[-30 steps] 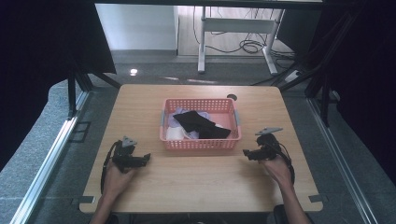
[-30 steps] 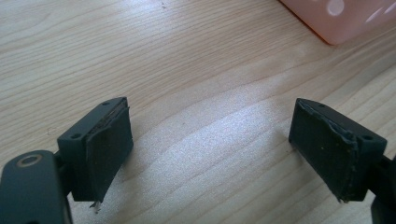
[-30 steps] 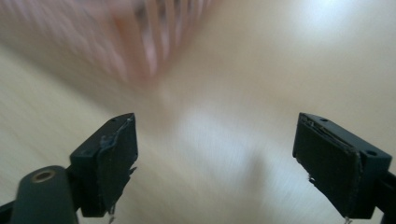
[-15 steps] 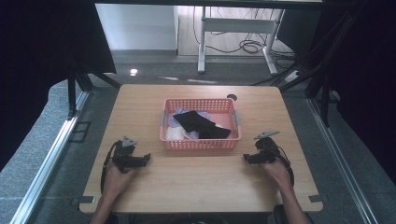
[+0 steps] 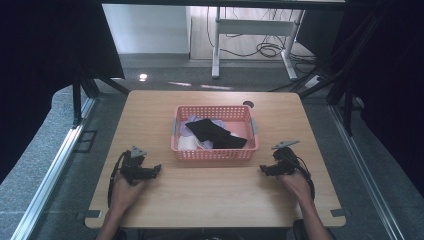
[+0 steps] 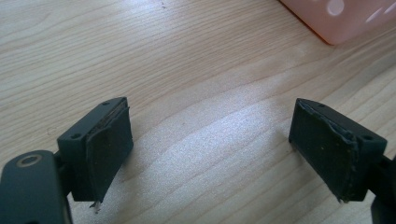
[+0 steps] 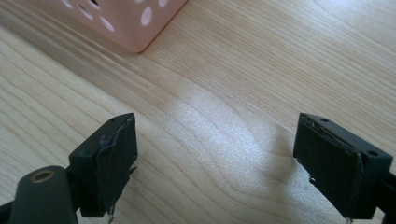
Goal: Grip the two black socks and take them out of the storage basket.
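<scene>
Two grippers are in my hands, and both rest low over the wooden table (image 5: 210,200) on the near side of the basket. My left gripper (image 5: 156,170) has its jaws spread wide, and between them I see only bare wood grain; its pads (image 6: 108,149) are black and a little worn at the edges. My right gripper (image 5: 263,170) is the same: jaws far apart, nothing between them, one pad (image 7: 114,163) with a frayed lower corner. Neither one touches the basket.

Going outward, the pink plastic basket (image 5: 215,154) stands in the middle of the table, between my two grippers and a little farther from me. In the left gripper view one rounded corner of it (image 6: 336,18) appears at the top right, and in the right gripper view a corner with round holes (image 7: 126,23) appears at the top left (so each gripper points slightly inward, toward the basket).

Inside the basket lie clothes: a black cloth (image 5: 212,132) on top, spread across the middle, and under it some white cloth (image 5: 189,144) and a pale lilac piece (image 5: 187,127) on the left side. What kind of garments these are, I cannot tell.

Behind the table stands a white metal frame (image 5: 250,30) on the floor, with cables.
</scene>
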Available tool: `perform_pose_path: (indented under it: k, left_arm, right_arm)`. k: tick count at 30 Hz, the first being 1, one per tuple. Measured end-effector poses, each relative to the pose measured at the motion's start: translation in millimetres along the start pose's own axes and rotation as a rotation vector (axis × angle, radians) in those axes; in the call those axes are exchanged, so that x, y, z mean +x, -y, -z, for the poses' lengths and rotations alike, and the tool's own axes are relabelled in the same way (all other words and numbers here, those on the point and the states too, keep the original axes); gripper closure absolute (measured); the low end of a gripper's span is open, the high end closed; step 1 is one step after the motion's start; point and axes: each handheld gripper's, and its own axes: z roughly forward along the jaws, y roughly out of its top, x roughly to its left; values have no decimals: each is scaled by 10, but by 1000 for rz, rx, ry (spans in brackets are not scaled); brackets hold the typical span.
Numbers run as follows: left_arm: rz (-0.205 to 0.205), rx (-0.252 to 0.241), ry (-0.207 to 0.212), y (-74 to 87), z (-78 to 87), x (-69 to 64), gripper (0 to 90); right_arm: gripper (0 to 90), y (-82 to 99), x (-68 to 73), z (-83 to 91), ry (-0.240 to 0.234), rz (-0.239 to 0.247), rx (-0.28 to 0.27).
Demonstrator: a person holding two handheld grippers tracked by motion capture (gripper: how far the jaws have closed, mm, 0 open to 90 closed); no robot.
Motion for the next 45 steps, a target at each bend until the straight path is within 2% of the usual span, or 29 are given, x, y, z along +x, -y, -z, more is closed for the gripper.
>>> perform_pose_path:
  k: [6, 16, 22, 31, 38, 45]
  left_arm:
    - [2, -1, 2, 0, 1, 2, 132]
    - [1, 0, 1, 0, 1, 2, 131]
    - [-3, 4, 1, -1, 3, 5, 131]
    - [-3, 3, 1, -1, 3, 4, 131]
    - [-3, 2, 1, 0, 2, 4, 131]
    - [-3, 3, 1, 0, 3, 4, 131]
  right_arm:
    - [141, -33, 30, 26, -31, 4, 2]
    - [118, -126, 36, 129, -30, 7, -28]
    - [109, -217, 42, 236, -55, 0, -57]
    - [4, -357, 42, 368, -29, 22, -83]
    - [0, -482, 50, 447, -29, 30, -85]
    - [0, -637, 76, 529, -71, 32, -72]
